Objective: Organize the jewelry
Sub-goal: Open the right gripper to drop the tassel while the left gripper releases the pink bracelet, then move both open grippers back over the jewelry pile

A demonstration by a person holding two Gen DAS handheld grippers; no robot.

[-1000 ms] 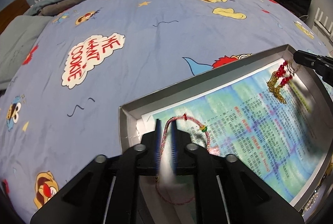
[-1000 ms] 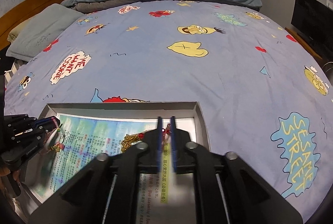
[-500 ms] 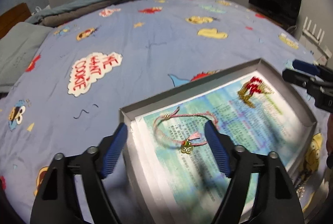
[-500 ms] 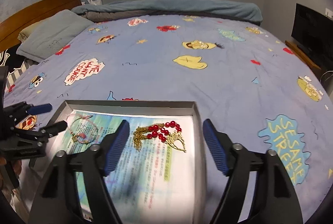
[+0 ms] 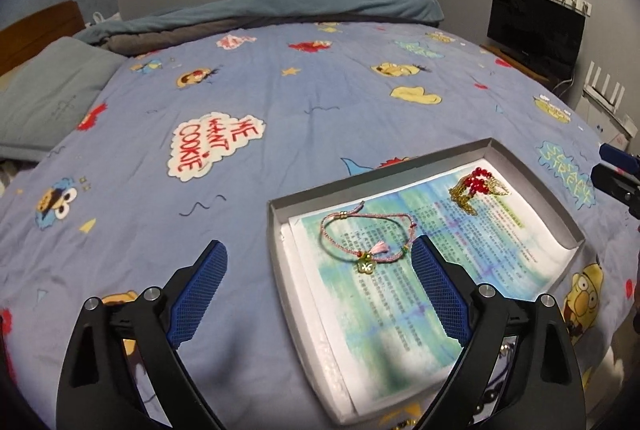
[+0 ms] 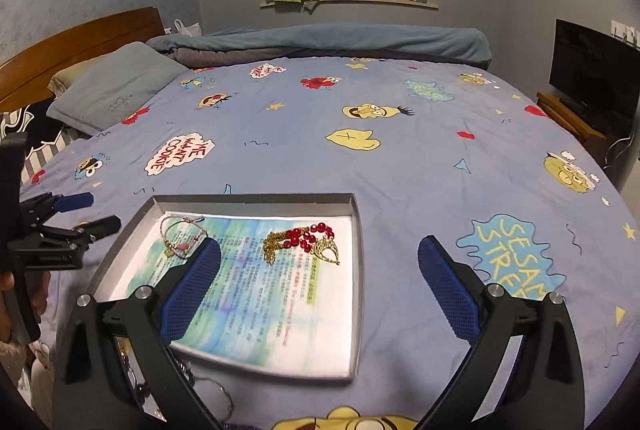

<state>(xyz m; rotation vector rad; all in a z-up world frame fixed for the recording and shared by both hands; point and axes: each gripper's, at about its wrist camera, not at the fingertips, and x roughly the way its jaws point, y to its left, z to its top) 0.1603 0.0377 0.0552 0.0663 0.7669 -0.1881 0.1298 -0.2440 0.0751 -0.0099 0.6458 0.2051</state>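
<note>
Both grippers wide apart, nothing gripped; jewelry lies in the tray.
Left wrist: left gripper (image 5: 318,272) jaws just opened, spread empty over tray (image 5: 276,230) edge at lower centre; pink cord bracelet (image 5: 366,244) on printed sheet (image 5: 420,270) just beyond them, red-bead gold necklace (image 5: 476,186) at far corner; open bedspread (image 5: 280,110) upper left.
Right wrist: right gripper (image 6: 320,268) jaws just opened, empty; necklace (image 6: 304,240) beyond them mid-frame, bracelet (image 6: 180,236) left, left gripper (image 6: 90,212) beside tray's left wall (image 6: 120,250).

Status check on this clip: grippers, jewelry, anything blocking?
Left gripper and right gripper open, jaws just opened, empty. Pink cord bracelet and red-bead gold necklace lying apart in grey tray. Nothing blocking.
</note>
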